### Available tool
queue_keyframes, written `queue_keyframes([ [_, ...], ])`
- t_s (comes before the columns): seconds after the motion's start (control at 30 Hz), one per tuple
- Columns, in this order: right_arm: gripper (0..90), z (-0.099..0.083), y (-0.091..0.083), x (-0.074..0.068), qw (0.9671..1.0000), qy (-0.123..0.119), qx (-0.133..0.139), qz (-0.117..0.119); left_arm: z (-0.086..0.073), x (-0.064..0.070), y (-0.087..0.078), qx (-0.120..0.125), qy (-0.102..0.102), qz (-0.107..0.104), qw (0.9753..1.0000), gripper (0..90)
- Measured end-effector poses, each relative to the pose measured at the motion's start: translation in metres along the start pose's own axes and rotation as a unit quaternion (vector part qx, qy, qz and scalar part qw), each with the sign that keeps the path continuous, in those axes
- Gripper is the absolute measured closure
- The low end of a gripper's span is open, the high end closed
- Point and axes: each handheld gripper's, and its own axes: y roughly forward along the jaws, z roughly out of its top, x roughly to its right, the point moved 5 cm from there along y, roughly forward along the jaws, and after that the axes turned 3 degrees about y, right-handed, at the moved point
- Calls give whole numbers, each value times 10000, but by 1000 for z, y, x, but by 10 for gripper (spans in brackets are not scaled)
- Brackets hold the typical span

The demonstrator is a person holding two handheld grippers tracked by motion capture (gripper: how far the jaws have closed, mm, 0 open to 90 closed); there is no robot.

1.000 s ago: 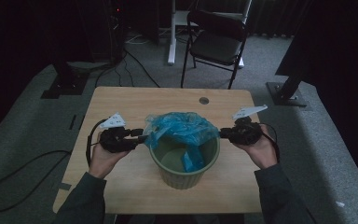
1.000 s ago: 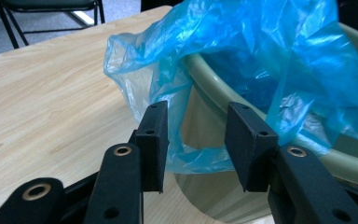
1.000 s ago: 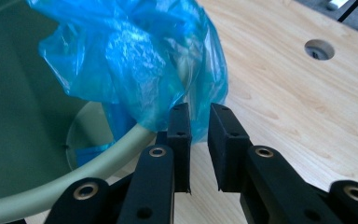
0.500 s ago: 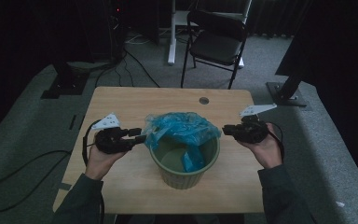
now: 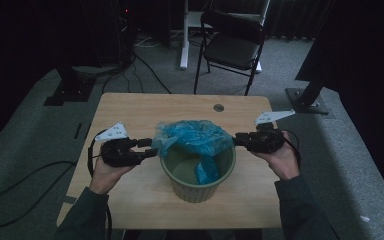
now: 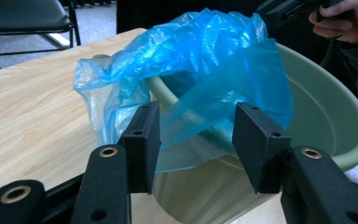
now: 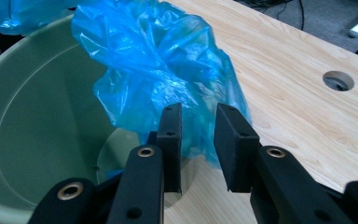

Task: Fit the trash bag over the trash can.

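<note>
A pale green round bin [image 5: 198, 186] stands in the middle of the wooden table [image 5: 130, 112]. A crumpled blue plastic bag [image 5: 192, 135] is draped over its far rim and hangs partly inside. My left gripper [image 5: 152, 147] sits at the bin's left side, open, its jaws wide apart in front of the blue bag [image 6: 191, 74] and the bin's rim [image 6: 335, 116]. At the right rim is my right gripper [image 5: 236, 139], open with a narrow gap. In the right gripper view the bag [image 7: 154, 65] lies just beyond my right gripper [image 7: 198, 140], above the bin [image 7: 32, 121].
A round cable hole [image 5: 218, 107] is in the table's far side. Behind the table stand a black folding chair [image 5: 232, 47] and a white desk leg [image 5: 184, 35]. Cables [image 5: 10, 195] run over the grey carpet at the left.
Both hands drew a little outward from the bin, then came back in toward its rim. The bag and bin have stayed put.
</note>
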Motion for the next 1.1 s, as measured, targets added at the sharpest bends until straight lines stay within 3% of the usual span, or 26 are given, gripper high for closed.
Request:
queue_keyframes([
  [0.13,720,1,5,-3,10000,-29,-49,57,-1,1,4,-77,17,-1,10000,528],
  [0.4,817,-2,9,-5,9997,-21,-160,193,-9,2,8,-259,41,-27,9997,732],
  [0.73,830,-8,4,-4,9995,50,-157,263,-13,6,12,-390,153,-57,9991,891],
  [0.83,832,-10,3,-4,9995,53,-157,284,-10,6,10,-339,192,57,9992,859],
  [0.97,846,-10,3,-5,9995,27,-168,283,-4,2,1,-158,146,247,9995,675],
  [1.1,860,-10,4,-5,9994,18,-187,293,1,-2,-2,-161,216,335,9991,569],
])
